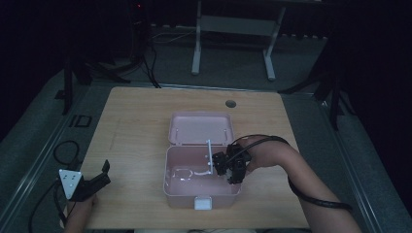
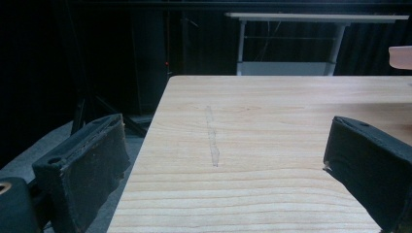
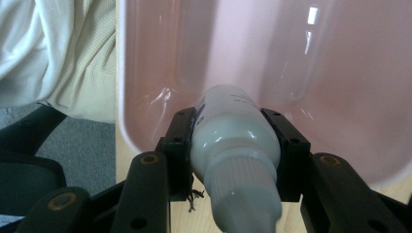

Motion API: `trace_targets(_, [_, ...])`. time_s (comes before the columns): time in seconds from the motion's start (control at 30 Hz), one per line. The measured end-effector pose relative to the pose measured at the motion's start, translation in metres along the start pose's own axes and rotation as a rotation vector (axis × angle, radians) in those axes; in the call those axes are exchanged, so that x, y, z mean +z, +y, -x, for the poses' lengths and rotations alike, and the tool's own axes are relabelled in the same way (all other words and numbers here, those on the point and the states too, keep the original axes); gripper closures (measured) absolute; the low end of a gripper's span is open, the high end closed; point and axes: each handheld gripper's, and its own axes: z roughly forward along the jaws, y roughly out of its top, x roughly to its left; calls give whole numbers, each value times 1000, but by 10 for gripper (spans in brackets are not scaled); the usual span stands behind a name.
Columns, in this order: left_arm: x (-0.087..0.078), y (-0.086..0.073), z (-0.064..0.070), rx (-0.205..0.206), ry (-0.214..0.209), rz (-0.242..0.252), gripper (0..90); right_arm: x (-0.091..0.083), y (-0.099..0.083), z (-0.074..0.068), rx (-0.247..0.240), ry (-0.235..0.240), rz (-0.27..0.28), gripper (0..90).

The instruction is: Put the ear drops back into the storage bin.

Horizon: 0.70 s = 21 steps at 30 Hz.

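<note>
Bottle (image 3: pixel 235 141), white plastic with a ribbed cap, sits clamped between the jaws of the right gripper (image 3: pixel 236 150), one black pad on each side of its body. Cap end points back toward the camera, base points into the pink box (image 1: pixel 170 174). In the high view the right gripper (image 1: pixel 232 165) hangs over the right part of the box's open tray, hand bent in from the right edge of the worktop (image 1: pixel 136 121). Box lid (image 1: pixel 201 128) is flipped open, lying flat behind the tray, a white latch (image 1: pixel 202 202) on the front wall. A thin white piece stands up near the hinge; cannot tell what it is. Left gripper (image 1: pixel 99 178) rests at the near left corner of the worktop, well apart from the box. Its jaws are spread wide with nothing between them, just bare wood in the left gripper view (image 2: pixel 228 160). Room around is dark.
</note>
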Motion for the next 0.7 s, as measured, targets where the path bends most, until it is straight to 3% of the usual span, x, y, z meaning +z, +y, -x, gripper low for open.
trace_targets(0.37, [0,0,0,0,1,-2,24,40,18,5,-49,36,-49,591])
trace_targets(0.7, [0,0,0,-1,2,-1,24,61,25,11,-71,33,-75,591])
